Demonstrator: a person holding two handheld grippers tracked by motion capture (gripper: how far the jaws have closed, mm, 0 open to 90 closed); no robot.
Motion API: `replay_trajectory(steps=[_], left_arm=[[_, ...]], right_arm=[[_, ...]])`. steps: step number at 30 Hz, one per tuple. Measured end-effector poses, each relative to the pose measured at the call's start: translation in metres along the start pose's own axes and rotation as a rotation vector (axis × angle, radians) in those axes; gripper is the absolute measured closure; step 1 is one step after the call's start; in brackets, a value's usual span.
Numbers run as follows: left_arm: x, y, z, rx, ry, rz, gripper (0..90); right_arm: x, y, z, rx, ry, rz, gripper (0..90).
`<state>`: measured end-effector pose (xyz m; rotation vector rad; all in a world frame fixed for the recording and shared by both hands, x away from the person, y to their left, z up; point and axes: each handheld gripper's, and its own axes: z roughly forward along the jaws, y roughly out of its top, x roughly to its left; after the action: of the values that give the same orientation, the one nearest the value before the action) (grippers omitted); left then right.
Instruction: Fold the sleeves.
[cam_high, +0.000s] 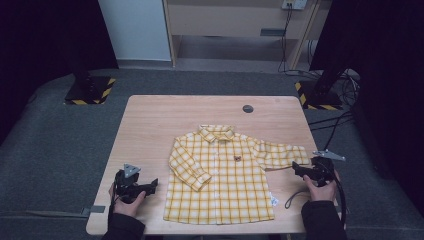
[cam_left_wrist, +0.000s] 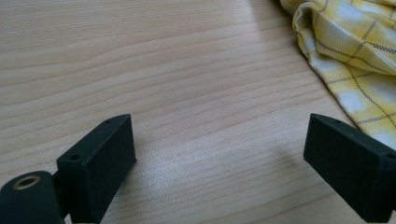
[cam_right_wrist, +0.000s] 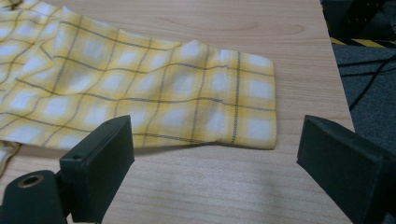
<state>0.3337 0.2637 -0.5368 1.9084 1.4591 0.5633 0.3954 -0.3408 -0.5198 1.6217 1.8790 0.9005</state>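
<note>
A small yellow plaid shirt (cam_high: 220, 175) lies flat, front up, on the wooden table (cam_high: 150, 120), collar toward the far side. Its left sleeve is folded across the body; the other sleeve (cam_high: 282, 154) stretches out to the right. My left gripper (cam_high: 153, 186) rests open on the table just left of the shirt's hem (cam_left_wrist: 350, 60), nothing between its jaws. My right gripper (cam_high: 296, 170) is open just short of the outstretched sleeve's cuff (cam_right_wrist: 243, 107), with bare wood between its jaws.
A round dark grommet (cam_high: 248, 108) sits near the table's far edge. The table's right edge (cam_right_wrist: 338, 93) runs close beside the cuff, with cables and hazard-striped stand bases (cam_high: 90, 90) on the grey floor beyond. A cabinet stands at the back.
</note>
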Motion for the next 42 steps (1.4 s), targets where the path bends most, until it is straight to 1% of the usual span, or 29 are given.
replay_trajectory(steps=[5, 7, 12, 16, 22, 23, 28, 32, 37, 42], left_arm=[[-0.001, 0.0, 0.0, 0.005, 0.006, 0.007, 8.0], [-0.001, 0.0, 0.0, 0.006, 0.008, 0.009, 7.9], [-0.001, 0.0, 0.0, 0.006, 0.009, 0.01, 8.0], [-0.001, 0.001, 0.001, 0.007, 0.011, 0.012, 7.9], [-0.002, 0.001, 0.001, 0.009, 0.016, 0.016, 7.9], [-0.002, 0.001, 0.001, 0.009, 0.017, 0.017, 7.9], [-0.002, 0.001, 0.001, 0.009, 0.016, 0.017, 7.9], [-0.002, 0.001, 0.001, 0.01, 0.018, 0.019, 7.9], [-0.002, 0.001, 0.001, 0.013, 0.022, 0.023, 7.9], [-0.003, 0.001, 0.002, 0.014, 0.024, 0.026, 7.9]], right_arm=[[-0.003, 0.002, 0.003, 0.003, -0.016, 0.007, 13.1], [-0.003, 0.003, 0.005, 0.005, -0.027, -0.002, 13.9], [-0.006, 0.003, 0.01, 0.017, -0.042, 0.009, 15.9], [-0.009, 0.003, 0.013, 0.012, -0.044, 0.019, 17.2], [-0.013, 0.004, 0.018, 0.03, -0.054, 0.023, 18.0], [-0.012, 0.006, 0.019, 0.043, -0.056, 0.016, 17.4], [-0.009, 0.01, 0.027, 0.064, -0.064, -0.011, 17.5], [-0.01, 0.01, 0.032, 0.071, -0.073, -0.008, 19.1], [-0.012, 0.01, 0.035, 0.074, -0.075, 0.0, 22.9], [-0.013, 0.01, 0.037, 0.067, -0.064, 0.013, 27.3]])
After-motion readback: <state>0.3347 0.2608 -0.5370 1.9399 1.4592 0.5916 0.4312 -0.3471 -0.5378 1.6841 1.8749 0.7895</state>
